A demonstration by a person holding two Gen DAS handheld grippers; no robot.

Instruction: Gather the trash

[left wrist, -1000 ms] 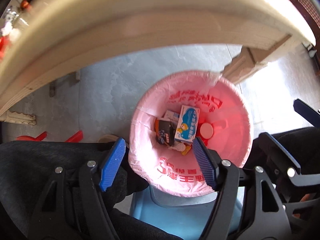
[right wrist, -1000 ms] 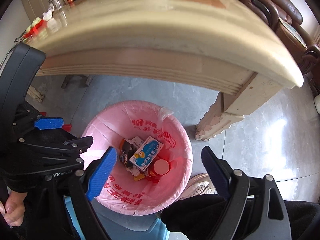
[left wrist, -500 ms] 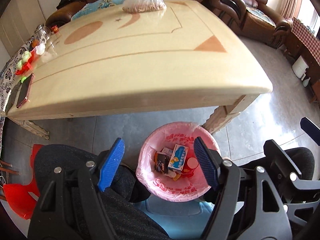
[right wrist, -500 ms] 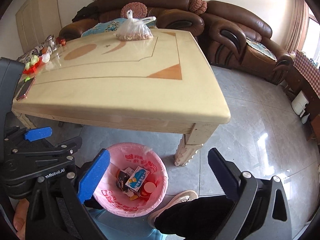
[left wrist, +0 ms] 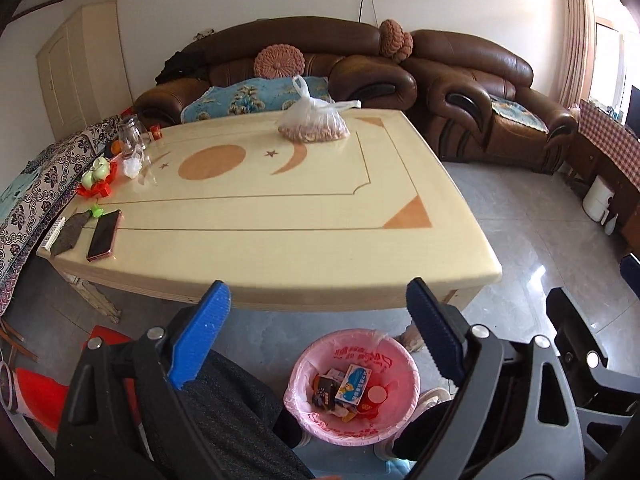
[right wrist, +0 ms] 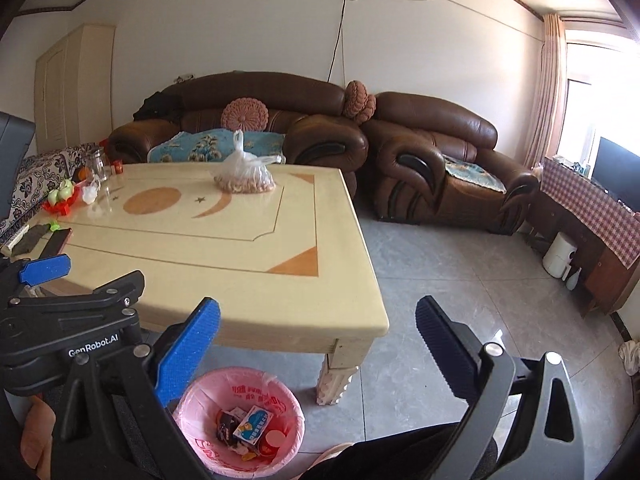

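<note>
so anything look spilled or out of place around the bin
Nothing stands out. The pink-lined bin stands upright on the floor by the table with the trash inside it, none visibly spilled around it. Both grippers' jaws are open and empty.

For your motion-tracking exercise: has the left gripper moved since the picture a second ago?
Yes. The left gripper has risen and pulled back: the pink-lined bin has shrunk, and the tabletop now lies below.
</note>
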